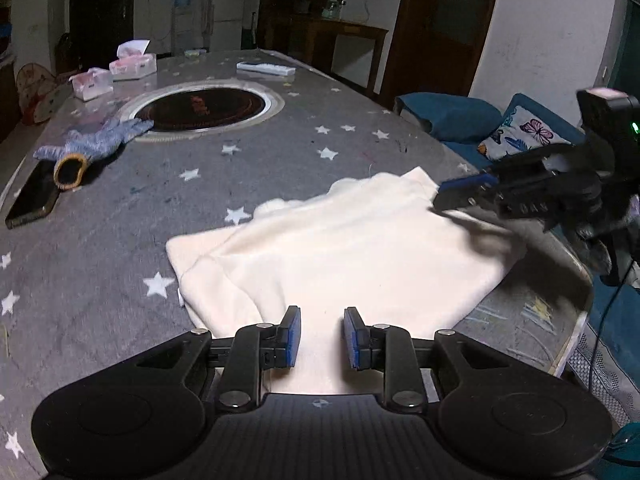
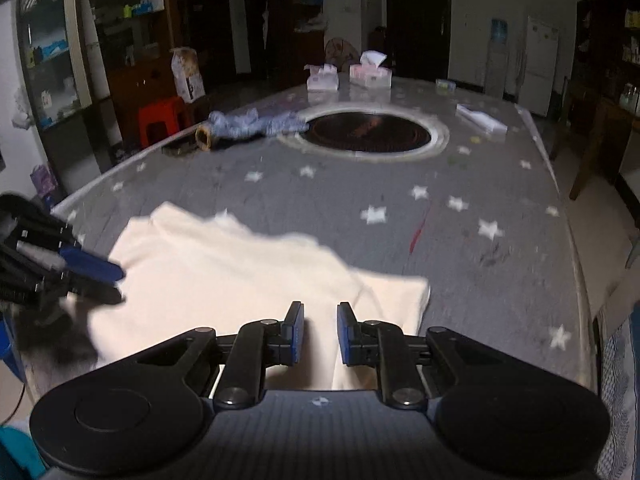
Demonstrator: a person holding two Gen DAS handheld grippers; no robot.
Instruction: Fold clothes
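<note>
A cream fleece garment [image 1: 340,240] lies folded on the grey star-patterned tablecloth [image 1: 120,240], close to the near table edge. My left gripper [image 1: 322,332] hovers over its near left part, blue pads a little apart, flat cloth showing in the gap. In the right wrist view the garment [image 2: 240,272] spreads to the left, and my right gripper [image 2: 320,332] stands over its near right part, jaws also slightly apart. Each gripper shows in the other's view: the right gripper [image 1: 438,196] at the garment's far right corner, the left gripper [image 2: 118,284] at its left edge. No pinched fold shows.
A round black hotplate [image 1: 204,106] is set into the table's middle. A blue-grey knitted glove [image 1: 100,138] and a dark phone [image 1: 32,200] lie at the left. Tissue boxes [image 1: 134,66] stand at the back. A blue sofa with cushions [image 1: 520,132] sits beyond the right edge.
</note>
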